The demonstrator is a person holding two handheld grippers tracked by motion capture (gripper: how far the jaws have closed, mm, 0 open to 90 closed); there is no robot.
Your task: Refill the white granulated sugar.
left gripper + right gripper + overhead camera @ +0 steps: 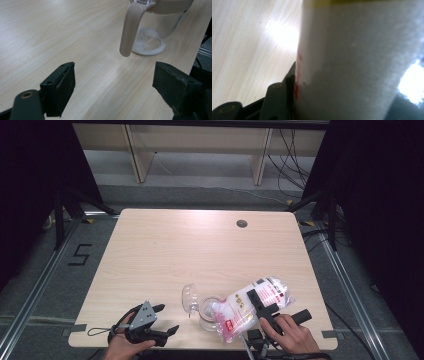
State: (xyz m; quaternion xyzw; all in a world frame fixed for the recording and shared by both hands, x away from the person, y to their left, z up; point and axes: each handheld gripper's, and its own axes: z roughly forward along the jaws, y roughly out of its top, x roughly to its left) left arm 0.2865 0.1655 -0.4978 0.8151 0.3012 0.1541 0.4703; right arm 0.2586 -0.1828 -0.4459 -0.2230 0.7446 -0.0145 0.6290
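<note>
A clear plastic bag (250, 307) of white grains with red print lies tilted, its lower end over a clear jug (207, 312) near the table's front edge. My right gripper (256, 299) is shut on the bag's middle. In the right gripper view the bag (362, 62) fills the space between the jaws, and one finger (287, 85) presses its side. My left gripper (167, 318) rests open to the left of the jug. Its view shows the jug (155, 30) with a beige handle (128, 32) and a thin layer of white grains at the bottom, beyond the open gripper (113, 82).
A clear domed lid (189, 298) lies just left of the jug. The light wooden table (200, 245) has a round cable hole (242, 223) at the back right. Wooden shelf legs and cables stand on the floor beyond the far edge.
</note>
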